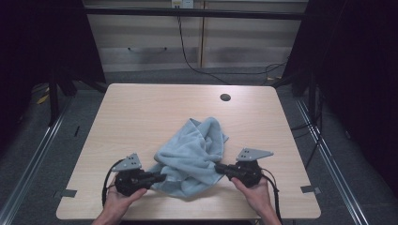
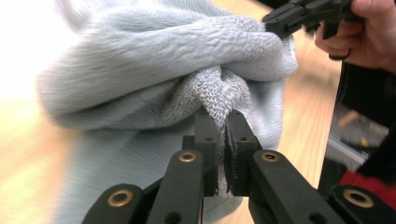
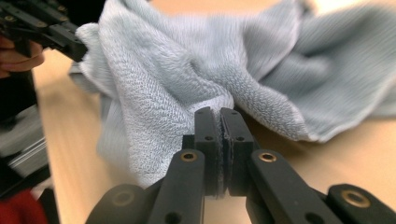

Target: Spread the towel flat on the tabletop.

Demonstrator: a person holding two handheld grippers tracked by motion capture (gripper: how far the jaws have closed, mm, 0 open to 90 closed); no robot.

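A crumpled pale blue towel (image 1: 191,157) lies at the near middle of the table (image 1: 141,112), pinched at opposite edges by the left gripper (image 1: 158,177) and right gripper (image 1: 219,167), each clamped on cloth. It looks gripped but not yet spread or folded.

Plain pale blue-grey towel (image 1: 193,152), light wood-grain table (image 1: 141,112), black grippers (image 1: 159,178)

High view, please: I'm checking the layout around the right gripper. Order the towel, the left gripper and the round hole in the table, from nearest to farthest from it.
1. Towel: clamped in the right gripper, just to its left.
2. Left gripper: across the towel, near the table's front edge.
3. Round hole: toward the table's far edge.
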